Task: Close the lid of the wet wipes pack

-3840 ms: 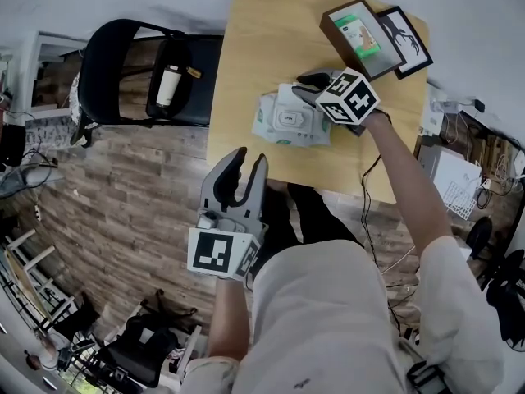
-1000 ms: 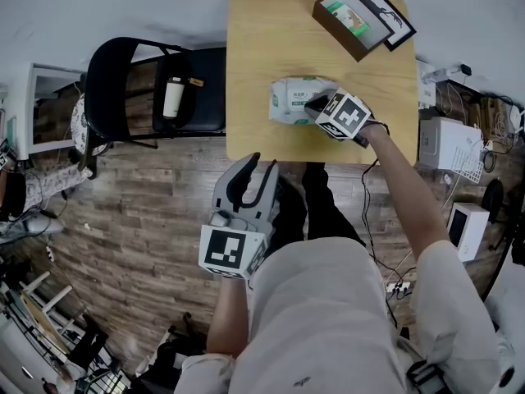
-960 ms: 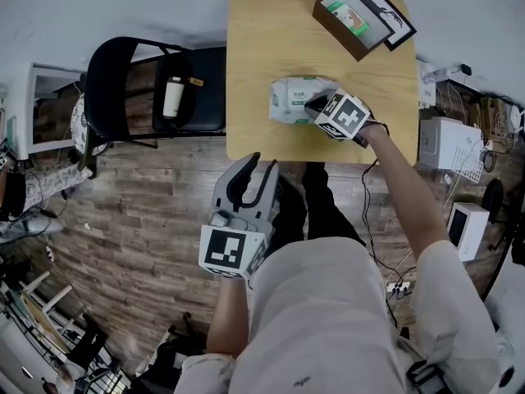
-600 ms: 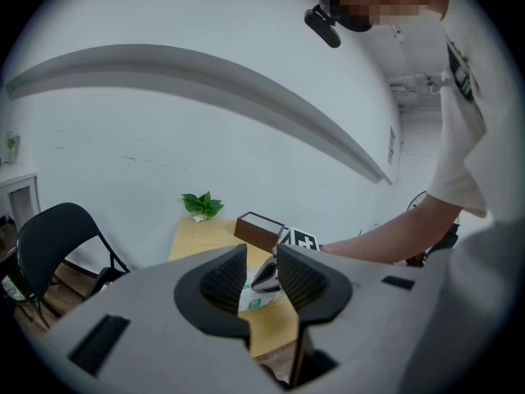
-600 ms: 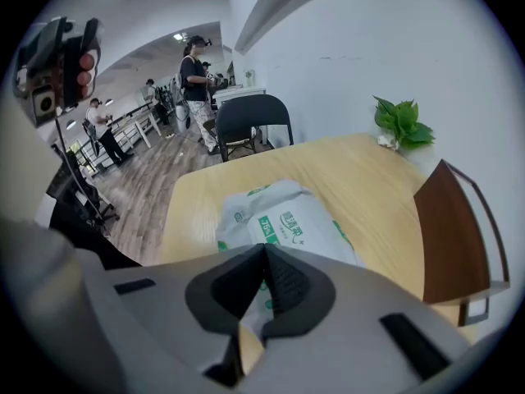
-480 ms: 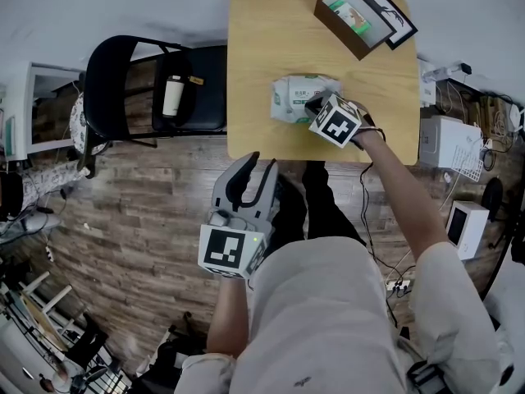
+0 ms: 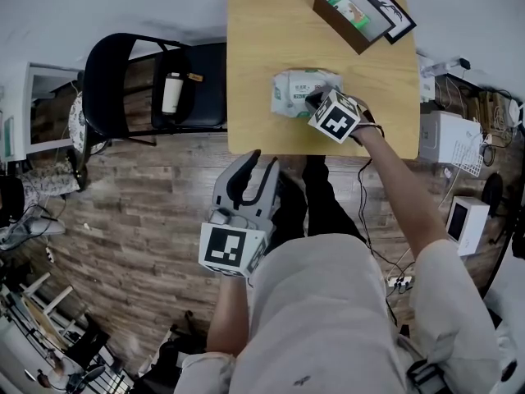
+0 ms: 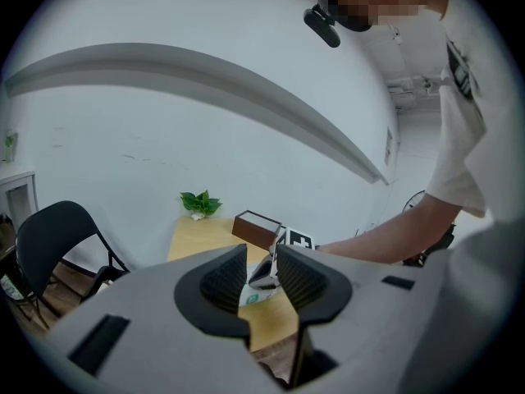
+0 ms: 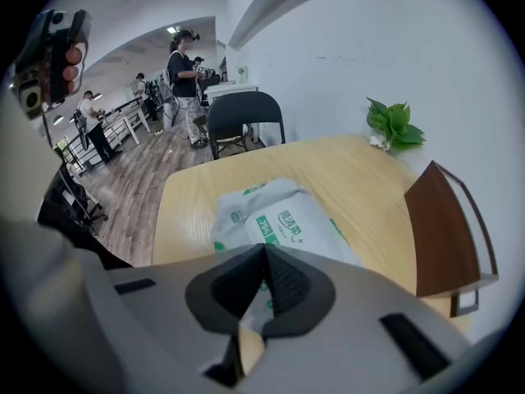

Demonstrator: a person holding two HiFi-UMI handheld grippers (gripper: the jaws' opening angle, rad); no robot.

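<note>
- looking down in the head view, the wet wipes pack (image 7: 297,91) lies near the middle of a light wooden table (image 7: 254,48), well clear of its edges.
- the right gripper (image 7: 312,99) reaches over the near right end of the pack, tips pointing down at it; whether they touch it i cannot tell from here.
- the left gripper (image 7: 253,162) hangs off the table, above the wooden floor (image 7: 139,195) in front of the person, well apart from the pack.
- a brown box (image 7: 349,13) and a picture frame (image 7: 394,11) sit at the far right corner; a black chair (image 7: 131,72) with a bottle (image 7: 171,93) on its seat stands left of the table.
- in the left gripper view the jaws stand wide with nothing held; the table, a small plant (image 8: 199,203) and the person's other arm (image 8: 385,240) show beyond the gap.
- in the right gripper view the jaws are pressed together, gripping nothing. the pack (image 9: 283,220) lies just past the tips, its printed top panel looking flat, lengthwise away from the camera.
- the plant (image 9: 394,121) is at the far table edge, the brown box (image 9: 447,232) to the right, people (image 9: 184,76) stand far off behind the chair.
</note>
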